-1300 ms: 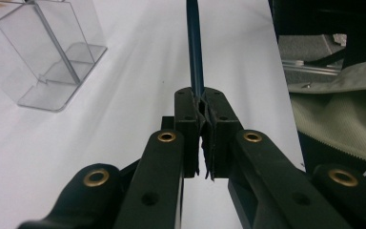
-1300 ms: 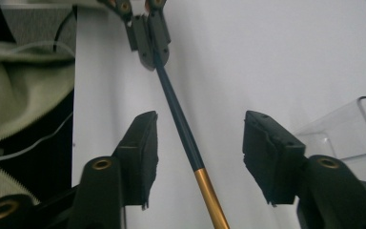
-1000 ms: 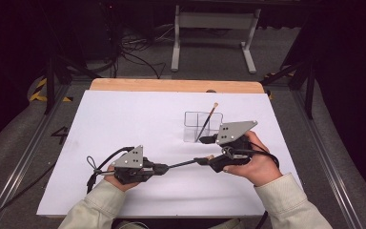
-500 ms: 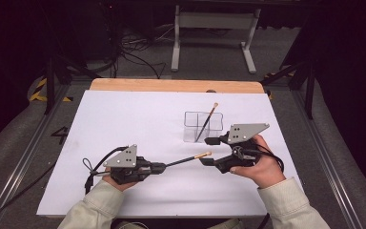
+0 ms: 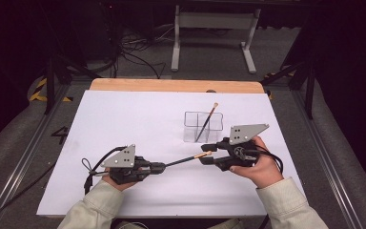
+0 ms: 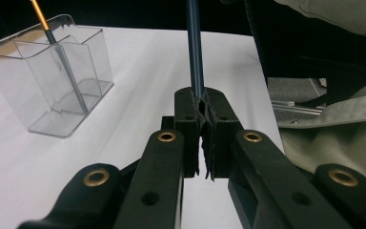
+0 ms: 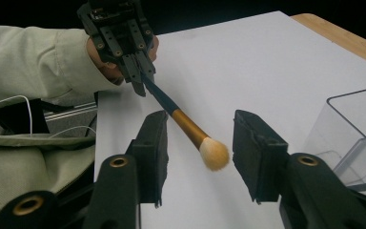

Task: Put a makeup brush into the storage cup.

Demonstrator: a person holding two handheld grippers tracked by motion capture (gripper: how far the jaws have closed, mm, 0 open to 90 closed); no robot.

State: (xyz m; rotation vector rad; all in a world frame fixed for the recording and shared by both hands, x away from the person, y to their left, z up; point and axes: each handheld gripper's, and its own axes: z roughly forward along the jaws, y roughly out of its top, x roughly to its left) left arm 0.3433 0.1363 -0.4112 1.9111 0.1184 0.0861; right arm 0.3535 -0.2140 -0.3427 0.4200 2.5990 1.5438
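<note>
One brush [image 5: 205, 125] is already standing tilted in the clear holder [image 5: 201, 127], leaning against a divider with its tip above the rim; a second brush [image 5: 186, 160] is mid-transfer, so roughly half of what looks like a brush-sorting job is appearing done. The left hand-held gripper [image 5: 161, 166] is clamping the dark handle of that second brush, jaws pressed together on it in the left gripper view, and is holding it out toward the right. The right hand-held gripper [image 5: 206, 158] is standing with jaws spread apart, the pale bristle head [image 7: 214, 153] sitting between them without touching either pad. Judging from this, a handover is being set up: the right jaws are waiting to close, probably on the gold collar [image 7: 189, 128] rather than the bristles. Whether the brush is hovering or grazing the white surface [image 5: 124, 124] is hard to tell from above. Room for moving: the holder is just beyond the right hand-held gripper, so the lift should be short. The right edge of the surface is near that hand; the left and far parts are lying open.
</note>
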